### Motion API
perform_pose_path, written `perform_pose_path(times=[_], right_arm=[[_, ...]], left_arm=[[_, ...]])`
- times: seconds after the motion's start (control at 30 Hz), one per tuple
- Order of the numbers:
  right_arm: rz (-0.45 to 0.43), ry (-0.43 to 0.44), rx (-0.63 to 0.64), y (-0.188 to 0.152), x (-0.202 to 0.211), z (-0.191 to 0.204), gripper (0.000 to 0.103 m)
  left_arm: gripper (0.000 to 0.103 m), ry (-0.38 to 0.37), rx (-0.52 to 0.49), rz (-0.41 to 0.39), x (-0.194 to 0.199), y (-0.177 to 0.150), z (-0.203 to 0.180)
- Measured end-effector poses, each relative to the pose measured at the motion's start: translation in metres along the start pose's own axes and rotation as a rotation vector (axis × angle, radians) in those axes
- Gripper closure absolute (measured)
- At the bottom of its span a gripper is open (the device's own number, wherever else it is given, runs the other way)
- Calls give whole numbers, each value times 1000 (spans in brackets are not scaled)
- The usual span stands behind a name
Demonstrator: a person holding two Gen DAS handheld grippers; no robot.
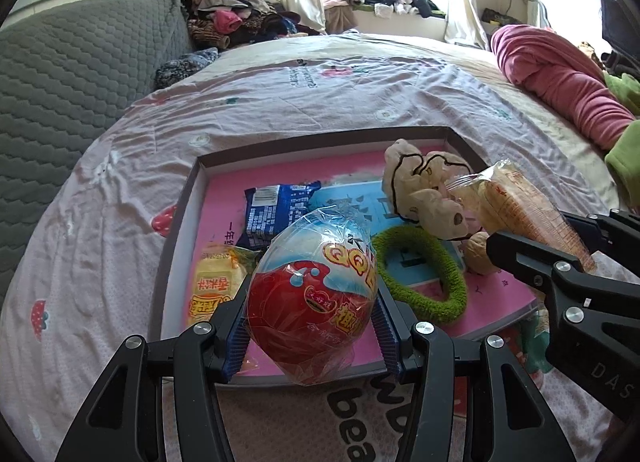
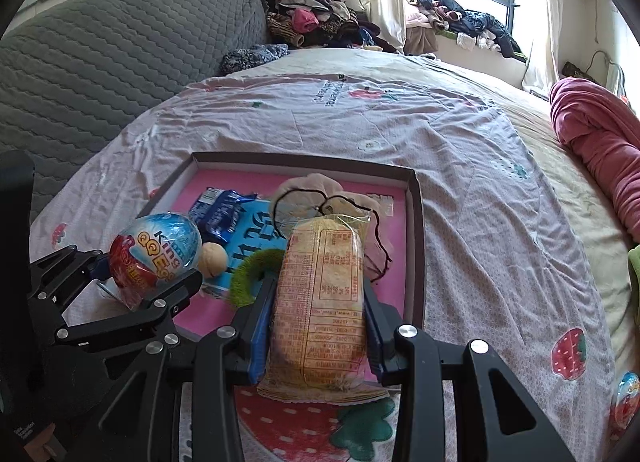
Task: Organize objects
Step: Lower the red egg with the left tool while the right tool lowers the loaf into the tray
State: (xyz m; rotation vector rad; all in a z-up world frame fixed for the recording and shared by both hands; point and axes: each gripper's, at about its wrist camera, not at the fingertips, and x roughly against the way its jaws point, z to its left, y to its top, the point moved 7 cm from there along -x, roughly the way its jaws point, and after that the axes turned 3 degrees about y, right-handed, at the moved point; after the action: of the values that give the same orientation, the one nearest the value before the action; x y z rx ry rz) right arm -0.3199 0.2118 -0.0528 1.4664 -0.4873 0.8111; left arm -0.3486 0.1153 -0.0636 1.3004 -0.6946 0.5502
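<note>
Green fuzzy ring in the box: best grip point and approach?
Pinch the green ring across its near band, one finger through the hole, coming from above. It lies flat on the box floor, and the plush toy and walnut crowd its far side.

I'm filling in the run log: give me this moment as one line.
left hand-held gripper: shut on toy egg | right hand-held gripper: shut on snack pack | both above box on bed

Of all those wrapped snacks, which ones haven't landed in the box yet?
Two: the egg-shaped treat held by the left fingers, and the long cracker pack held by the right ones; the blue packet and yellow packet already lie inside.
</note>
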Motion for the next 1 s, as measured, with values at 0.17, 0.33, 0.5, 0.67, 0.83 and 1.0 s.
perform_pose_path(times=[0.17, 0.33, 0.5, 0.67, 0.83, 1.0], right_arm=[[13, 23, 13, 0, -11, 3, 64], [45, 28, 16, -3, -26, 6, 64], [63, 26, 19, -6, -34, 5, 63], [67, 26, 16, -8, -38, 3, 63], [66, 25, 18, -7, -39, 4, 62], [69, 22, 18, -7, -41, 4, 62]], left_arm=[[47, 4, 0, 10, -10, -6, 1], [47, 1, -5, 22, -17, -11, 0], [47, -5, -9, 32, -23, -15, -1], [47, -3, -3, 35, -27, -19, -1], [47, 1, 4, 37, -30, -20, 1], [39, 15, 6, 30, -31, -19, 3]])
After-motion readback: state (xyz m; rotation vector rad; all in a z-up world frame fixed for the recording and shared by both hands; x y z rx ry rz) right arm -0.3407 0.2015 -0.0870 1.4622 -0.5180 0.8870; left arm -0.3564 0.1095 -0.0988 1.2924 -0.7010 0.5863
